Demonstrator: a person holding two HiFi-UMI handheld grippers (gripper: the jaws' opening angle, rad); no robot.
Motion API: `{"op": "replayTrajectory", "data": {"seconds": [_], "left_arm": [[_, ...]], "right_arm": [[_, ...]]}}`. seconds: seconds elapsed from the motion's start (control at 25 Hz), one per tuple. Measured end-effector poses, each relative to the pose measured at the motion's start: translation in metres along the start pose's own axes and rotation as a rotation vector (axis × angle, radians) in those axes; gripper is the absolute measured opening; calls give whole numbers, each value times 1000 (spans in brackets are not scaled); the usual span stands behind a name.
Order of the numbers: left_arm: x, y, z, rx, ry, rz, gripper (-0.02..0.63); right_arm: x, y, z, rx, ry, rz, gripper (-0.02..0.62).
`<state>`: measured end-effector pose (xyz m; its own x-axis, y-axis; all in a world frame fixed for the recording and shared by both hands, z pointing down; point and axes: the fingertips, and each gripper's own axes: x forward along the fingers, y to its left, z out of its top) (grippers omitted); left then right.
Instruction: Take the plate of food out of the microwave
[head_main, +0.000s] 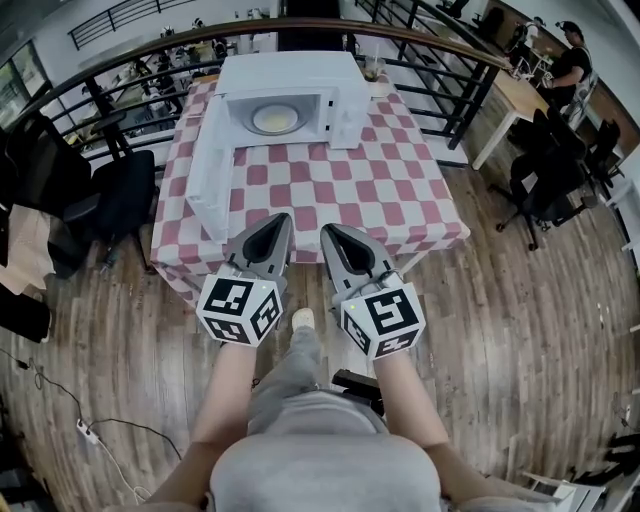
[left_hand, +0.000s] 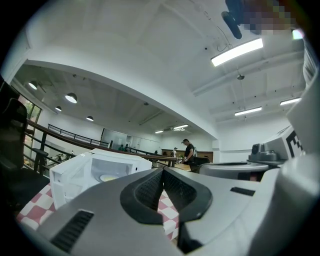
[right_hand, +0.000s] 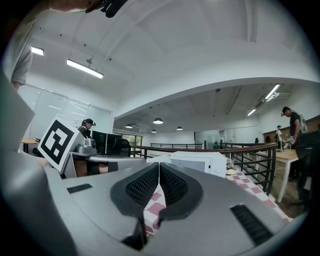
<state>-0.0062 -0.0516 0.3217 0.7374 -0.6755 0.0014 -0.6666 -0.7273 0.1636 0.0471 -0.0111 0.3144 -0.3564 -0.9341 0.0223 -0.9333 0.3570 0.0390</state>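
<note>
Checkered table (head_main: 340, 195) carried the white microwave (head_main: 290, 75) at its far end, door (head_main: 213, 170) swung open to the left. Left gripper (head_main: 278, 226) and right gripper (head_main: 332, 236) hung side by side at the near edge, jaws pressed together, nothing between. Plate of food (head_main: 273, 119) sat inside the microwave.

No legible text, label, brand, number or sign anywhere.
</note>
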Motion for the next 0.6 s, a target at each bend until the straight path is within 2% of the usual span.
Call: {"op": "replayTrajectory", "data": {"seconds": [0.6], "left_arm": [[99,50,-7,-3,16,8,3]], "right_arm": [[84,-61,-14,10,23,33,26]]}}
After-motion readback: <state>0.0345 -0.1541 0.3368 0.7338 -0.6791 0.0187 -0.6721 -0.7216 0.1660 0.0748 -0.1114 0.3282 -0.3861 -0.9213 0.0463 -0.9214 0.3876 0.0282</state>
